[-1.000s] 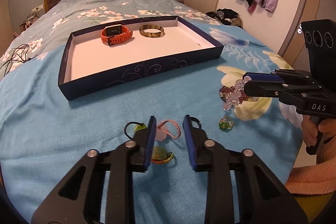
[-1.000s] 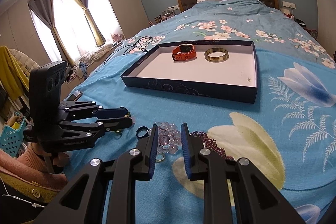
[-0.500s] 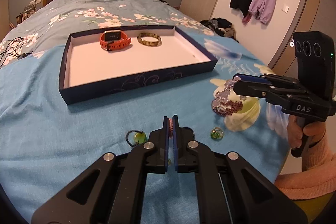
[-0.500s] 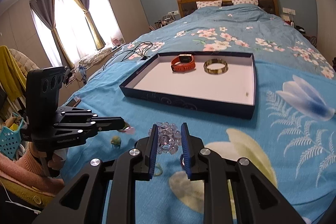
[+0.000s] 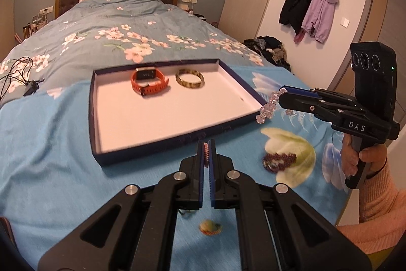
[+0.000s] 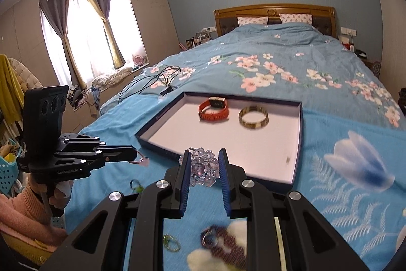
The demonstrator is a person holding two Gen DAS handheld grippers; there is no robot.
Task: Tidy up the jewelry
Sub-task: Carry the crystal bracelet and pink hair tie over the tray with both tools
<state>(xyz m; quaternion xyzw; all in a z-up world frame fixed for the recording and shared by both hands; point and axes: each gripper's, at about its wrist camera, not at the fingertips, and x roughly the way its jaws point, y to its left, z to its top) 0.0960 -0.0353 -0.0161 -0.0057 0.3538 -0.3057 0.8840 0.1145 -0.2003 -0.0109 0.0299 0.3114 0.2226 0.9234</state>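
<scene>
Between left claw [image 5: 207, 153] pads: pink band [image 5: 206, 153], mostly hidden.

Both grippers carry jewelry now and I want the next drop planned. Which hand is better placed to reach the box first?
Right, probably. The right gripper holds its crystal bracelet right at the box corner; the left gripper, pinching a pink piece, sits short of the near wall.

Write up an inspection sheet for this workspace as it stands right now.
Surface: bed with a blue floral cover.
Job's things: tray holds an orange watch and a bangle; dark bead bracelet lies loose on the cover.
Clutter: small rings on the cover.
Grippers: left hand-held gripper shut on a pink band; right hand-held gripper shut on a clear bead bracelet.
Cables: black cord beyond the tray.
Surroundings: curtains, hung coats.
</scene>
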